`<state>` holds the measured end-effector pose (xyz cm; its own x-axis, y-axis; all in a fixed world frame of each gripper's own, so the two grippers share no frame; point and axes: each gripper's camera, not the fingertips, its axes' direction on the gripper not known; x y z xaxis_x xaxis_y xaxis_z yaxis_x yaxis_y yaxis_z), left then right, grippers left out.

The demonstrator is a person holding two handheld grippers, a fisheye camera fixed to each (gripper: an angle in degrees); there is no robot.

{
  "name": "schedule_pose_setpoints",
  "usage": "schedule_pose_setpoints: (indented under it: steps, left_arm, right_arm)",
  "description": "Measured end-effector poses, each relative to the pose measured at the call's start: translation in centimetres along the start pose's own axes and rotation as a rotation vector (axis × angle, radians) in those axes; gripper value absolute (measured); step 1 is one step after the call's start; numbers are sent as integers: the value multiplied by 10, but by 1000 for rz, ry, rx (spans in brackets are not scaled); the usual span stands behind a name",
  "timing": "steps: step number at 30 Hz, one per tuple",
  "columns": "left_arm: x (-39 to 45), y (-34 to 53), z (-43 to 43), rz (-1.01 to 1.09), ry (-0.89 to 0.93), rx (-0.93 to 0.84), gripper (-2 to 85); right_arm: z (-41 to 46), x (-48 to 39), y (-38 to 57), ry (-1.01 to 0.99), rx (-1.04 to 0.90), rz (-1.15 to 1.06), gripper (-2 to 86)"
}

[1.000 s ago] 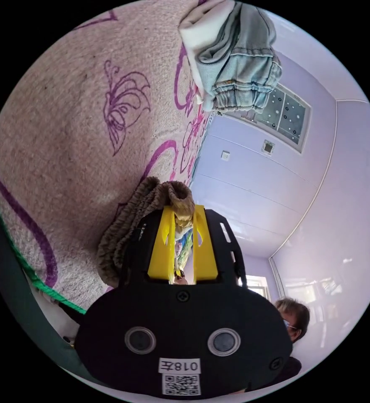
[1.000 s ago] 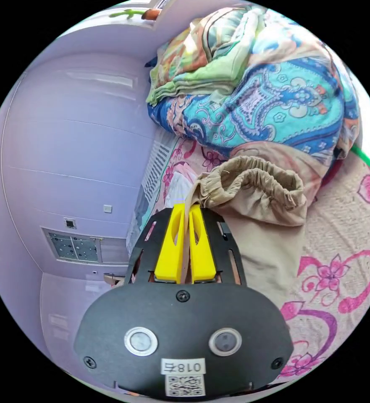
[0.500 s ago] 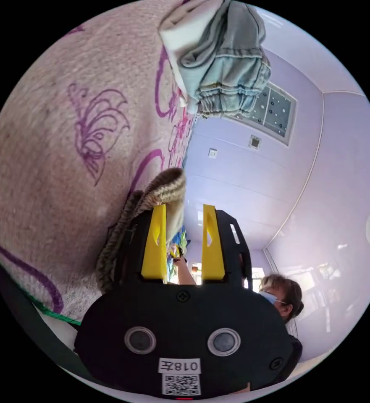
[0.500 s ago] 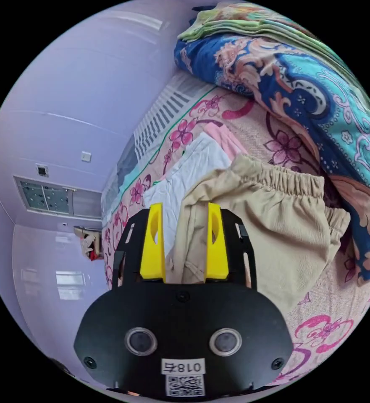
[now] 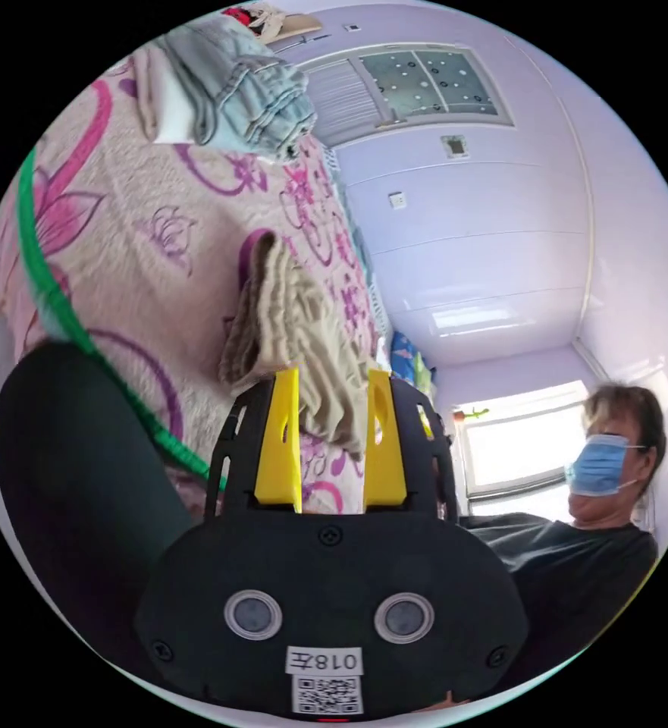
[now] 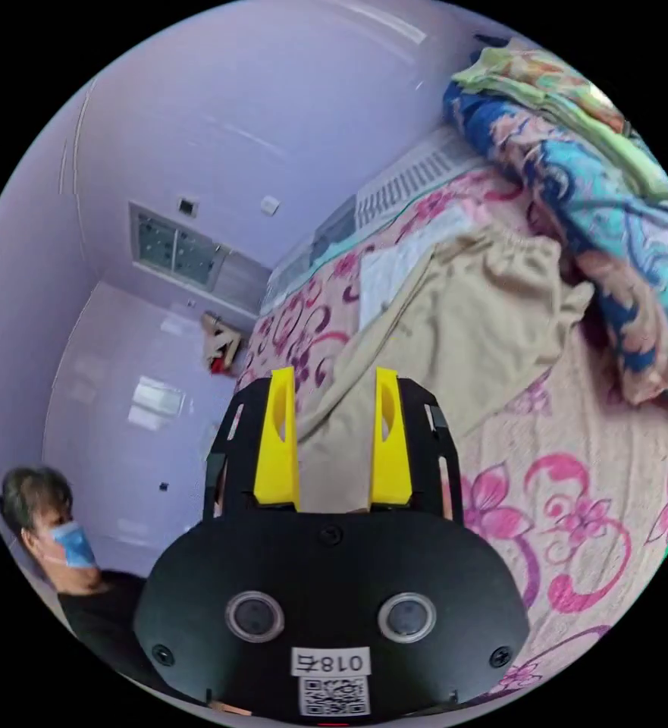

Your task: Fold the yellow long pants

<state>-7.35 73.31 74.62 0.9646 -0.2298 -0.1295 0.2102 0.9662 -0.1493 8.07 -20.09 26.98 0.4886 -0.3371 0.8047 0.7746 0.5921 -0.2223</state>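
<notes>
While both sets of fingers stand apart and empty, the pants [image 6: 462, 318] lie on the bed [image 6: 576, 485] just beyond the right gripper [image 6: 332, 440]. Their long axis runs away toward the far waistband. The left gripper [image 5: 332, 440] faces a bunched end, at similar range.

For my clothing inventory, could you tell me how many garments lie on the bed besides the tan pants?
3 visible, perhaps more hidden: a denim garment with a white garment beside it, and a white garment partly under the tan pants.

A white sticker [image 5: 324, 661] on the left gripper's [image 5: 333, 379] housing and a matching sticker [image 6: 330, 661] on the right gripper's [image 6: 333, 379] housing each carry mirrored print and a code square, not read off.
</notes>
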Motion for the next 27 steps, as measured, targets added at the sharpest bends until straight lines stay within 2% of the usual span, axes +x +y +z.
schedule_pose_setpoints:
  steps: [3,7,9,11,17,21,27]
  left_arm:
    - [-9,22,-6,-81,-29,69,112]
    - [10,29,-36,-41,-144,209,125]
    - [23,30,-50,22,-186,243,129]
    - [25,27,-54,20,-196,207,137]
    - [11,21,-29,-70,-55,39,158]
    - [13,17,-6,-86,-46,-47,166]
    - [11,3,9,-128,-62,-55,165]
  right_arm:
    - [38,2,91,-221,-277,-55,144]
    - [82,-5,183,-255,-468,-106,152]
    - [104,-1,216,-257,-469,-48,155]
    - [117,9,226,-287,-443,38,149]
    - [137,46,224,-407,-329,248,120]
    - [137,50,220,-351,-347,240,126]
    - [140,59,213,-316,-362,239,132]
